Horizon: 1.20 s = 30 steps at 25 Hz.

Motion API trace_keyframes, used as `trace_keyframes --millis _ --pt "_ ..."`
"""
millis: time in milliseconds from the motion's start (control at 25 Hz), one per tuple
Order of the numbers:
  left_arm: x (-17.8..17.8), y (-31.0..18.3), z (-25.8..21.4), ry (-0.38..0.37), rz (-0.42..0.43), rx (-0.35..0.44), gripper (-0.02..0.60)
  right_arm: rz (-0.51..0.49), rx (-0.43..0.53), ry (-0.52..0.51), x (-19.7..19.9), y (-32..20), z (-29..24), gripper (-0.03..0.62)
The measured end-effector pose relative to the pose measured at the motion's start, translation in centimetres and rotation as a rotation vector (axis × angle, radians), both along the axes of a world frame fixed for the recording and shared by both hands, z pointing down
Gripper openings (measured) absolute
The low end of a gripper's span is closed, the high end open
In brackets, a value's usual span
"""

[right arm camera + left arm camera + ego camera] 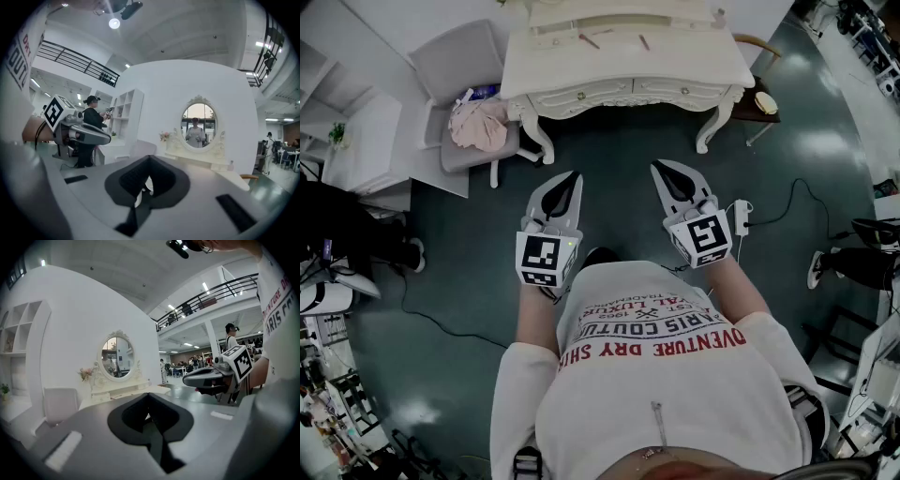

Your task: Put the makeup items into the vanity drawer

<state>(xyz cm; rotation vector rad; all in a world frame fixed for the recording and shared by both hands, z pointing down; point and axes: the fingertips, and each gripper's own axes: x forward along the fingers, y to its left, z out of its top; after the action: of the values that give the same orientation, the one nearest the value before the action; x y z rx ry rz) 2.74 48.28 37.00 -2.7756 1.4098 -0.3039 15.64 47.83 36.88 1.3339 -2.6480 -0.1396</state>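
Observation:
The white vanity (628,58) stands ahead of me with both drawers (581,94) shut. Two thin reddish makeup sticks (589,40) lie on its top. My left gripper (573,175) and right gripper (657,167) hover side by side over the floor, well short of the vanity, both shut and holding nothing. In the left gripper view the shut jaws (148,394) point at the vanity and its oval mirror (117,357). The right gripper view shows its shut tips (150,157) below the same mirror (198,124).
A grey chair (459,66) with a pink cloth (480,124) stands left of the vanity. A small round stool (761,103) sits at its right. A white power strip (739,217) and cable lie on the floor to the right. White shelving (356,141) is at far left.

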Motion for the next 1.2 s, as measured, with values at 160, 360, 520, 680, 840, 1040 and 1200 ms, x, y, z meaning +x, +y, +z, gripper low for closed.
trace_keyframes --millis 160,360,520,680,840,1040,1200 --pt "-0.2 0.4 0.3 0.009 0.002 -0.003 0.011 -0.010 -0.003 0.009 -0.5 0.3 0.4 0.008" --pt "-0.1 0.7 0.2 0.014 -0.008 -0.004 0.011 -0.018 -0.005 0.012 -0.4 0.4 0.3 0.008" --pt "0.3 0.9 0.5 0.015 -0.010 -0.007 0.011 -0.014 -0.009 -0.001 0.0 0.8 0.8 0.008" --pt "0.9 1.0 0.9 0.007 -0.006 -0.017 0.011 0.014 -0.012 -0.019 1.0 0.5 1.0 0.008" --pt "1.2 0.2 1.5 -0.001 -0.003 -0.038 0.011 0.001 -0.050 -0.044 1.5 -0.5 1.4 0.165" --pt "1.0 -1.6 2.1 -0.011 -0.010 -0.058 0.011 0.006 -0.079 -0.034 1.6 -2.7 2.4 0.172" --pt "-0.1 -4.7 2.6 -0.007 -0.018 -0.066 0.011 0.005 -0.105 -0.029 0.8 -5.9 3.3 0.178"
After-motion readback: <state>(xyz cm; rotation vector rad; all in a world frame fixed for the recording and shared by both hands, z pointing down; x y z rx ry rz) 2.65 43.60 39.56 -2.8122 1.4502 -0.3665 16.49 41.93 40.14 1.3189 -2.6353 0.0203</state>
